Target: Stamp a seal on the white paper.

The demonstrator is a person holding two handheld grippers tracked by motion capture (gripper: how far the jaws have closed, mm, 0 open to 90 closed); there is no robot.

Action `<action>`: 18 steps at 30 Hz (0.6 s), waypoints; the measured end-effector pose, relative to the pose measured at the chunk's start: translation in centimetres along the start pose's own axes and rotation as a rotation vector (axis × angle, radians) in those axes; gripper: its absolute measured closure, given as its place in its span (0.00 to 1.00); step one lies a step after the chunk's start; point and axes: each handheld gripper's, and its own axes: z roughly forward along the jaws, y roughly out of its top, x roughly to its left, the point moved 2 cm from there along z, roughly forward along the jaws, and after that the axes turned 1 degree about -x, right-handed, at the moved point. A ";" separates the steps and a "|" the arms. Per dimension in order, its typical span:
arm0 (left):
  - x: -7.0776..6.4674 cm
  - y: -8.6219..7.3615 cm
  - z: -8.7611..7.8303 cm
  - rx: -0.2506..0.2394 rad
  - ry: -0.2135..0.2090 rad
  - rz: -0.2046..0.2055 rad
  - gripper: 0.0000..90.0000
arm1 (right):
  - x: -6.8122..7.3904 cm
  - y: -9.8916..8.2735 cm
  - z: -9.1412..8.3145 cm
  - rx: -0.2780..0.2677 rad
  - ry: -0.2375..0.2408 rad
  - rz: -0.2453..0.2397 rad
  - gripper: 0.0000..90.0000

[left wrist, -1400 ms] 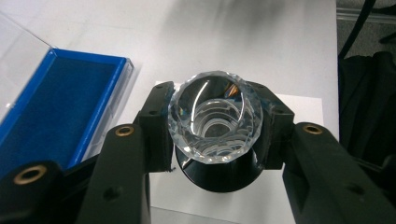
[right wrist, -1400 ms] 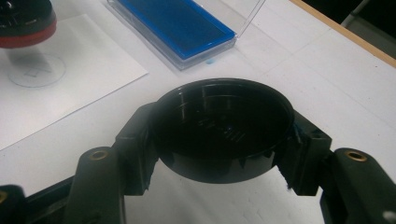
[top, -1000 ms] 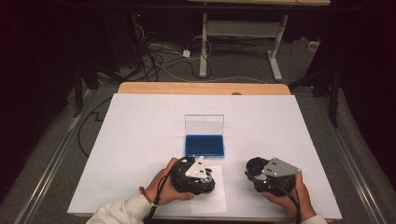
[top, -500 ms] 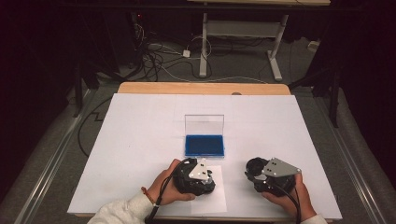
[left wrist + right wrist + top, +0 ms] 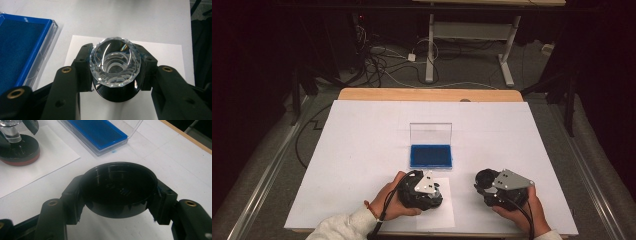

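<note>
We have the faceted crystal knob [image 5: 115,61] of a stamp clamped between the jaws of our left gripper [image 5: 424,192]. The jaws are drawn in to the knob's width, with a pad pressing on each side of it. The stamp stands upright on a white sheet of paper [image 5: 165,53] near the front edge of the table, its round black base [image 5: 117,93] flat on the sheet; from the right gripper view a reddish rim [image 5: 21,161] shows around the foot of that base. Gripping the knob rather than the base looks like the sensible way to press or lift the stamp straight, since the knob is the handle and the base must stay free to meet the paper.

Our right gripper [image 5: 497,187] holds a shallow round black cap [image 5: 120,188], hollow side up, its jaws closed on the outer wall. We judge it to be the stamp's cover, kept aside just off the paper while the stamp works.

The knob is clear, glassy and many-faceted, while the cap is smooth, glossy plastic with a thin wall.

Just beyond the sheet sits an open ink pad case [image 5: 430,156], its blue felt-like pad framed in blue and clear plastic, with the transparent lid [image 5: 430,133] standing upright behind it. All of this rests on a white-covered table [image 5: 362,150] with a wooden far edge.
</note>
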 end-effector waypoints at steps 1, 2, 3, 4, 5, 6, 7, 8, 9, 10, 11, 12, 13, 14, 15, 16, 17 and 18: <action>0.0 0.0 0.0 0.004 -0.002 0.000 0.61 | 0.0 0.0 0.0 0.000 0.000 0.000 0.43; 0.0 0.1 0.0 0.009 -0.003 -0.001 0.61 | 0.0 0.0 0.0 -0.001 0.000 0.000 0.43; 0.1 0.1 -0.1 0.019 -0.007 -0.001 0.61 | 0.0 0.0 0.0 0.000 -0.001 0.000 0.43; 0.1 0.2 0.0 0.019 -0.007 -0.005 0.61 | 0.0 0.0 0.0 0.000 0.000 0.001 0.43; 0.1 0.3 -0.1 0.030 -0.008 0.001 0.61 | 0.0 0.0 0.0 0.000 -0.001 0.001 0.43; 0.1 0.3 -0.1 0.036 -0.009 -0.003 0.61 | 0.0 0.0 0.0 0.000 -0.001 0.001 0.43; 0.1 0.4 -0.1 0.040 -0.010 -0.005 0.61 | 0.0 0.0 0.0 0.000 -0.001 0.001 0.43; 0.1 0.4 -0.1 0.044 -0.008 -0.001 0.61 | 0.0 0.0 0.1 0.001 -0.001 0.002 0.43; 0.1 0.4 -0.1 0.044 -0.009 -0.004 0.61 | 0.0 0.0 0.1 0.002 0.000 0.002 0.43; 0.1 0.4 -0.1 0.044 -0.012 -0.004 0.61 | 0.0 0.0 0.1 0.002 0.000 0.002 0.43; 0.1 0.4 -0.1 0.044 -0.014 -0.006 0.61 | 0.0 0.0 0.1 0.002 0.000 0.002 0.43; 0.1 0.4 0.0 0.040 -0.014 -0.012 0.61 | 0.0 0.0 0.0 0.001 0.000 0.001 0.43; 0.1 0.4 -0.1 0.044 -0.014 -0.005 0.61 | 0.0 0.0 0.0 0.002 -0.001 0.001 0.43; 0.1 0.4 -0.1 0.047 -0.014 -0.002 0.61 | 0.0 0.0 0.0 0.001 -0.001 0.000 0.43; 0.1 0.4 -0.1 0.050 -0.013 -0.004 0.61 | 0.0 0.0 0.0 0.001 -0.001 0.000 0.43; 0.0 0.4 -0.1 0.054 -0.012 0.000 0.61 | 0.0 0.0 0.0 0.002 -0.003 0.000 0.43; 0.0 0.5 -0.1 0.056 -0.010 0.005 0.61 | 0.0 0.0 0.0 0.003 -0.005 0.000 0.43; 0.0 0.5 0.0 0.054 -0.010 0.002 0.61 | 0.0 0.0 0.0 0.005 -0.007 0.000 0.43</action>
